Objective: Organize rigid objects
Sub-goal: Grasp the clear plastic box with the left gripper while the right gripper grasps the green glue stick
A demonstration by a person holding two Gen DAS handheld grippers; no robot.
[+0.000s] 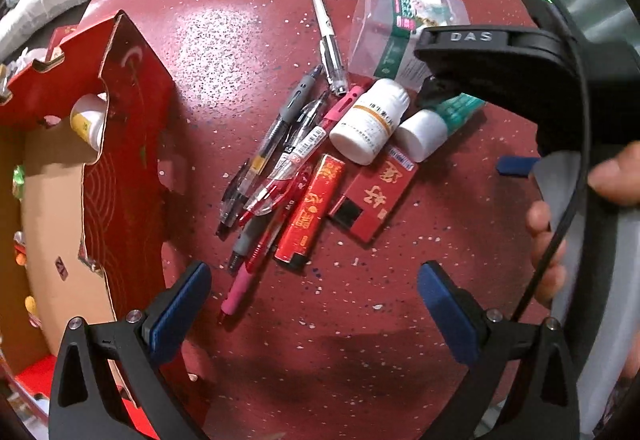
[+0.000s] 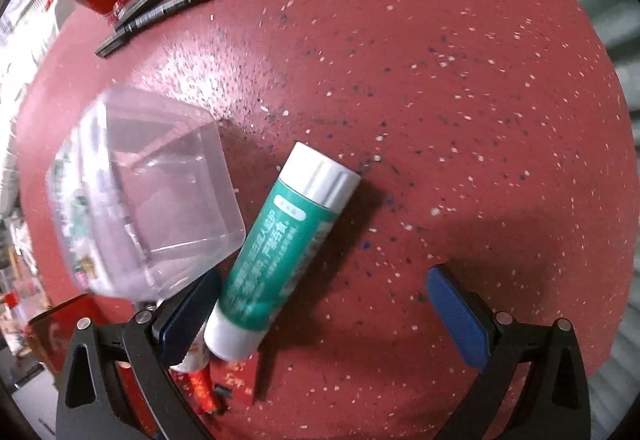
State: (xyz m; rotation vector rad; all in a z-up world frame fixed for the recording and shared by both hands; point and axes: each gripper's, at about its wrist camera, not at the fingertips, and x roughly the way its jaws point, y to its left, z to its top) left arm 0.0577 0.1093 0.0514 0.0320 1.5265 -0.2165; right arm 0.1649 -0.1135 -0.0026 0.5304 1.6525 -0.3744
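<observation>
Hovering my right gripper [image 2: 332,312] over the green-and-white plastic glue tube [image 2: 288,252] lying flat on the speckled red tabletop [image 2: 440,80], jaws wide, nothing between them. The left blue pad sits just beside the tube's lower end, maybe touching, can't tell; the right pad is well apart from it. Tube lies tilted across the gap, not square to the pads, so closing now could pinch one end and make it roll or pivot out.

A clear plastic box with a green label [image 2: 144,196] is pressed right against the tube's side. Risk: my left finger catches the box edge on closing and shoves it, or I grab both. The box looks blurred in the right wrist view, so its exact edge is hard to place.

My left gripper [image 1: 316,308] hangs low over bare table, jaws wide, empty, near the pile. In the left wrist view the tube's white cap lies touching or just beside a white pill bottle with an orange stripe [image 1: 370,120], with two red printed cartons [image 1: 340,196] and a heap of gel pens [image 1: 276,164] just beside. Dragging the tube could knock the bottle rolling into the pens.

The red open cardboard box [image 1: 120,144] at left already holds a white bottle; I judge it the drop target. Its jagged raised flap could snag whatever I carry over.
</observation>
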